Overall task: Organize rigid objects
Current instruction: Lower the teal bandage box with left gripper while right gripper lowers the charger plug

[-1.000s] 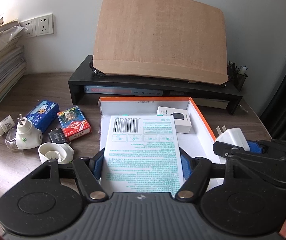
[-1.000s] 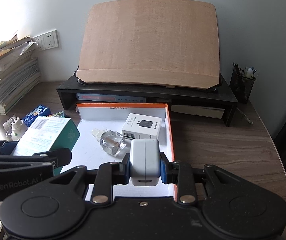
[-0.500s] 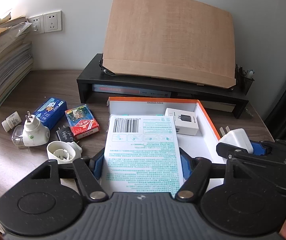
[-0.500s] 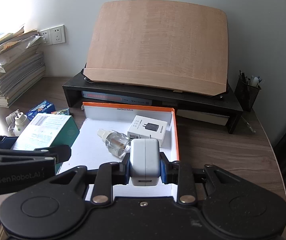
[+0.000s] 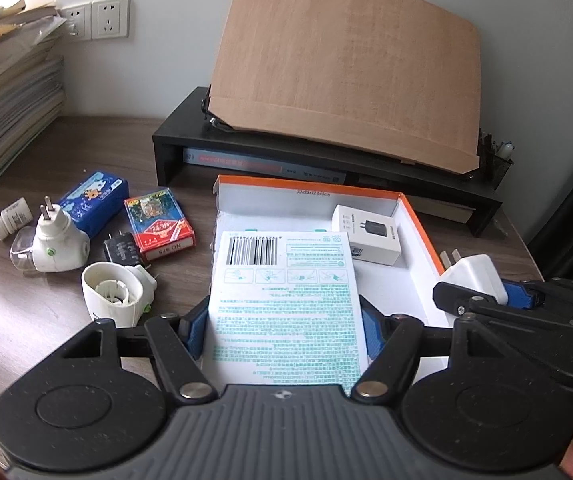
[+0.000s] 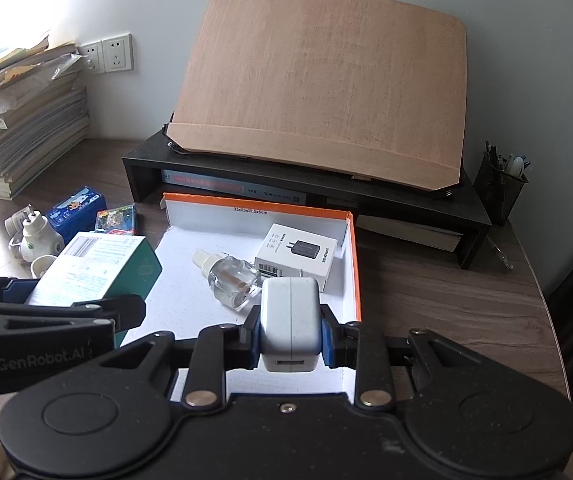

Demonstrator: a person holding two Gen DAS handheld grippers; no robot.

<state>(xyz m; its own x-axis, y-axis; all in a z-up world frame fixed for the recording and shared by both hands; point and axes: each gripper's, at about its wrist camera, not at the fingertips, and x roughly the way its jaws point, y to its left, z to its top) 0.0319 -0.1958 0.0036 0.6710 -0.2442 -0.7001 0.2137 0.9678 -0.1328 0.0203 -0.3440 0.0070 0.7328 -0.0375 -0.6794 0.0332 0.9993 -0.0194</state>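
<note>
Rigid objects partly sorted. Orange-rimmed box (image 6: 352,256) holding charger carton (image 6: 298,254) and clear bottle (image 6: 232,280). Left gripper (image 5: 284,322) clamping green-printed carton (image 5: 286,304), hovering over box's left edge. Right gripper (image 6: 290,334) clenching white adapter (image 6: 290,320) above box's right side. Playing cards (image 5: 158,224), blue pack (image 5: 94,202), white plugs (image 5: 58,240) waiting on desk (image 5: 26,320).

The orange-rimmed shallow cardboard tray (image 6: 353,264) lies before the black monitor riser (image 6: 406,196); 1 small white charger box (image 6: 300,255) and 1 clear glass bottle (image 6: 230,280) lie inside.
</note>
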